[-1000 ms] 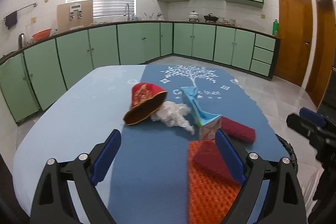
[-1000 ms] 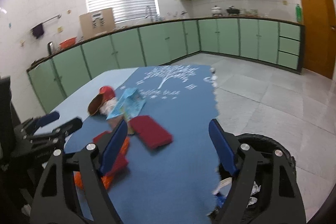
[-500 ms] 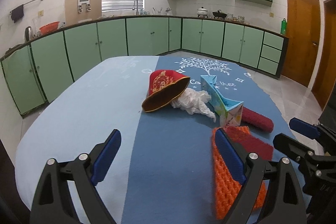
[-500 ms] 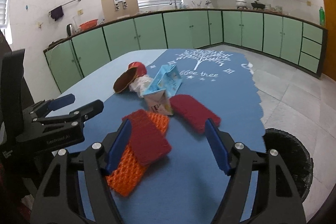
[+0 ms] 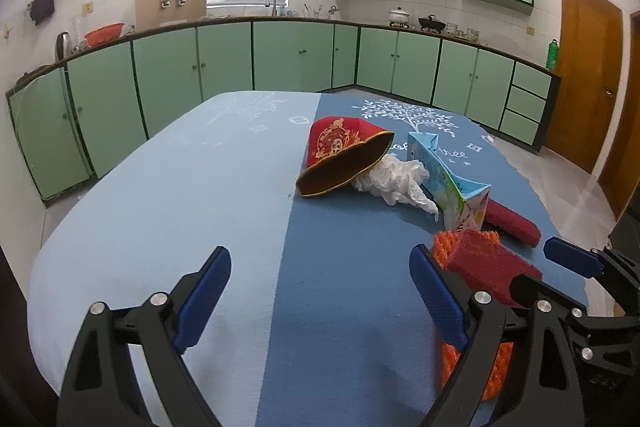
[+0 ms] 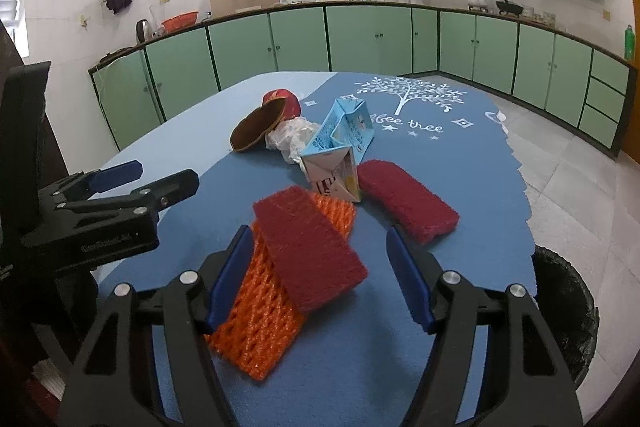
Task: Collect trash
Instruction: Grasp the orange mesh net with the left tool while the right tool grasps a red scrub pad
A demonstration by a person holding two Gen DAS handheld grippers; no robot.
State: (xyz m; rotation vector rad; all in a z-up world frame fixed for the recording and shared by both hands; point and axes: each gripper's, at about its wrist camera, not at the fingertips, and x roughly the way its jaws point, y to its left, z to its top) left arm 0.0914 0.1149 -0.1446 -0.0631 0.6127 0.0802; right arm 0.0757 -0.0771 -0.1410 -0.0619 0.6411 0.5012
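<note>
Partly hidden orange mesh (image 6: 260,311) under red pad (image 6: 308,247), right tool (image 6: 320,279) agape

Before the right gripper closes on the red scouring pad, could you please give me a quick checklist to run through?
1. Right gripper jaws open: ok.
2. Red scouring pad lies between the jaws: ok.
3. Pad is free of other items: not ok, it rests on the orange foam net, which may come up too.
4. Left gripper out of the way: ok, open over bare tablecloth to the side.
5. Milk carton clear of the grasp: ok, it lies beyond the pad.
6. Black trash bin reachable: ok, beside the table edge; whether it has room, cannot tell.
</note>
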